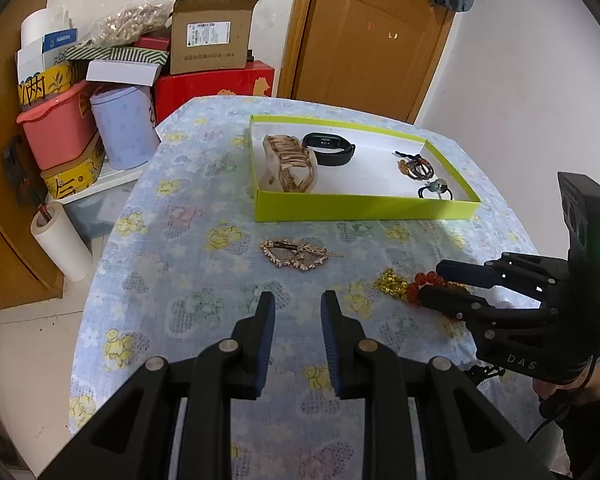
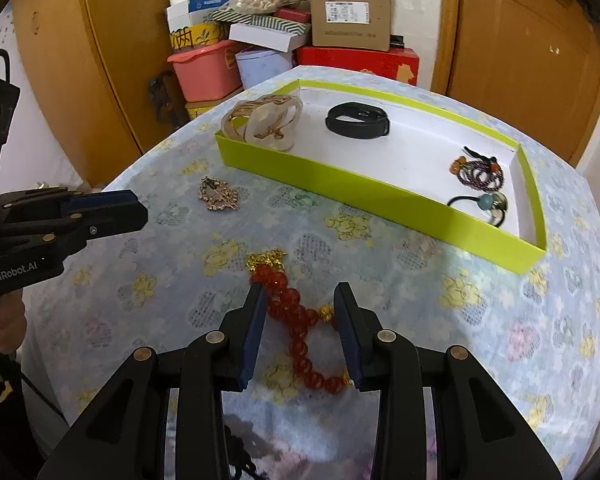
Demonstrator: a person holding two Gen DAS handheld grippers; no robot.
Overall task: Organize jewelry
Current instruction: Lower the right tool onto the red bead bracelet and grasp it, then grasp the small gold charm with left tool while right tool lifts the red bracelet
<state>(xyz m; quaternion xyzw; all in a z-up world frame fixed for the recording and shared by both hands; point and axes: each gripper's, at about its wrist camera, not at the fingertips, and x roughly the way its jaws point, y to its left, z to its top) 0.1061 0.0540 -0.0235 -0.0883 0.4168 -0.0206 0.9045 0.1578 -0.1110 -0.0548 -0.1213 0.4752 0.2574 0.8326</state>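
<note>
A red bead bracelet (image 2: 296,316) with a gold tassel (image 2: 266,260) lies on the flowered tablecloth. My right gripper (image 2: 300,294) is open and straddles it; the pads stand either side of the beads without pressing. The left wrist view shows that right gripper (image 1: 430,282) low over the bracelet (image 1: 424,280). My left gripper (image 1: 298,304) is open and empty, short of a gold heart-shaped hair clip (image 1: 294,256). The green tray (image 1: 364,204) holds a beige claw clip (image 1: 288,164), a black wristband (image 1: 330,148), a dark beaded bracelet (image 1: 416,168) and a hair tie (image 1: 436,190).
Beyond the table's far left edge stand stacked boxes (image 1: 210,36), a pink basin (image 1: 56,124), a blue canister (image 1: 122,132) and a paper roll (image 1: 60,244). A wooden door (image 1: 364,36) is behind the tray. The left gripper (image 2: 142,210) reaches in from the left of the right wrist view.
</note>
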